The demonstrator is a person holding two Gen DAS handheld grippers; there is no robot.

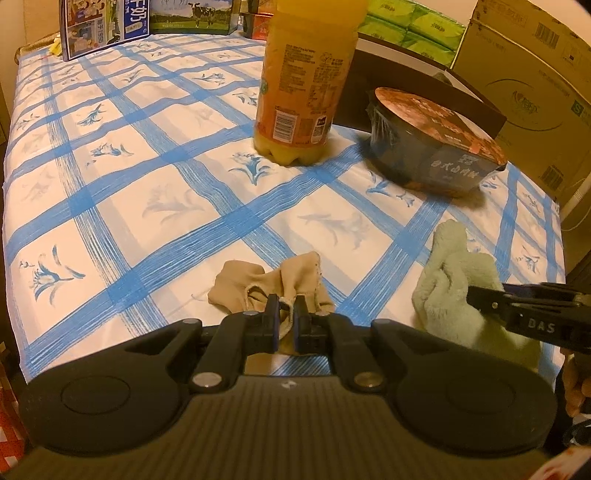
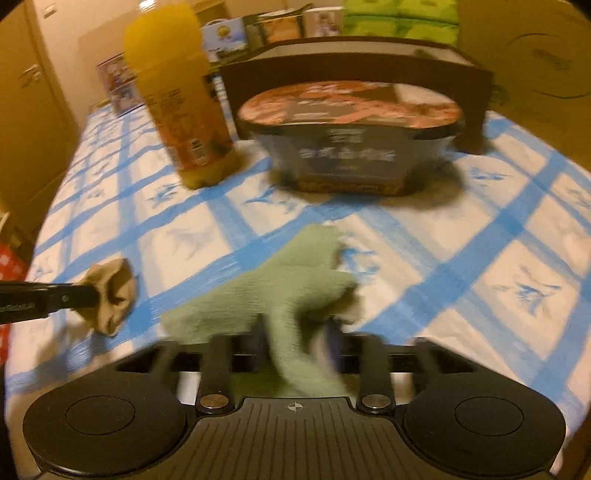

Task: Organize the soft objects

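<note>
A crumpled beige sock point(image 1: 258, 284) lies on the blue-checked tablecloth point(image 1: 147, 192) near the front edge. My left gripper point(image 1: 285, 306) is shut on its near fold; in the right wrist view the same gripper point(image 2: 90, 295) pinches the sock point(image 2: 114, 295) from the left. A fluffy pale green sock point(image 2: 280, 280) lies to the right of it. My right gripper point(image 2: 295, 328) stands open with a strip of the green sock between its blurred fingers, which do not press on it. In the left wrist view the right gripper point(image 1: 472, 295) reaches onto the green sock point(image 1: 450, 273) from the right.
An orange juice bottle point(image 1: 306, 92) and a dark instant-food bowl point(image 1: 432, 147) stand behind the socks. A dark brown box point(image 1: 399, 81) sits behind the bowl. Cardboard boxes point(image 1: 528, 74), green tissue packs point(image 1: 413, 26) and milk cartons point(image 1: 103, 26) line the far side.
</note>
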